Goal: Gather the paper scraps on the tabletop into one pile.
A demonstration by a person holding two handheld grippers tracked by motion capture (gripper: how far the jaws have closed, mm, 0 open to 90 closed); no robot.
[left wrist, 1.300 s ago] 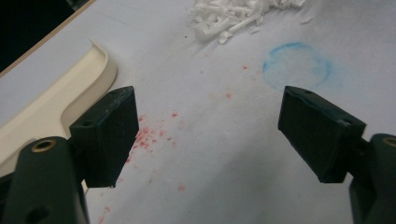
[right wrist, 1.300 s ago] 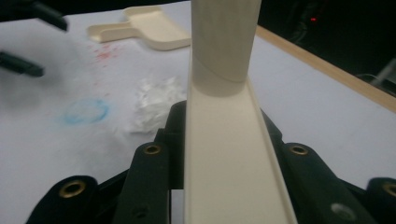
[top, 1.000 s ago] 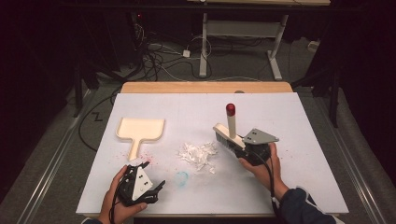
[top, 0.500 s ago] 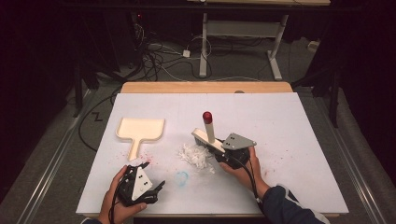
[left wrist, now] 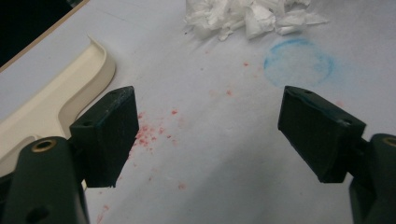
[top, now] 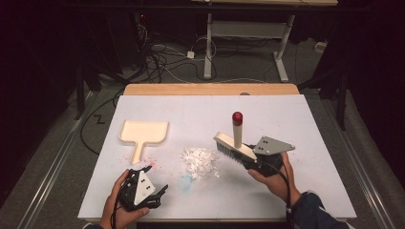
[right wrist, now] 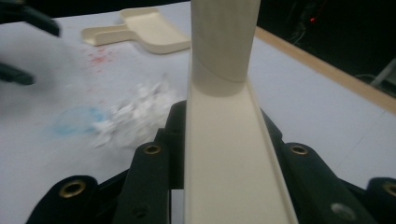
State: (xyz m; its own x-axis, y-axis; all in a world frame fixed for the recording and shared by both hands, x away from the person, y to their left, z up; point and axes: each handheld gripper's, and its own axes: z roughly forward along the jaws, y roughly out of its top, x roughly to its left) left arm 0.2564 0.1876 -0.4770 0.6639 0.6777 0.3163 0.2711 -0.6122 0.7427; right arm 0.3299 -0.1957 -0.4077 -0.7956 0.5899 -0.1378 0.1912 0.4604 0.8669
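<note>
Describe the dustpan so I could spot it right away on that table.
On the white table, look to the left half. The dustpan lies flat there, left of the pile of white paper scraps, its handle pointing toward the person. It is the only cream, scoop-shaped thing lying untouched; the brush of like colour is held in the right gripper.

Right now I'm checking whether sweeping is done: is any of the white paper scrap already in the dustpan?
No: in the high view the dustpan lies bare, and the scrap pile sits on the table apart from it.

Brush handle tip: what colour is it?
Red cap on the cream brush; clearest in the high view.
</note>
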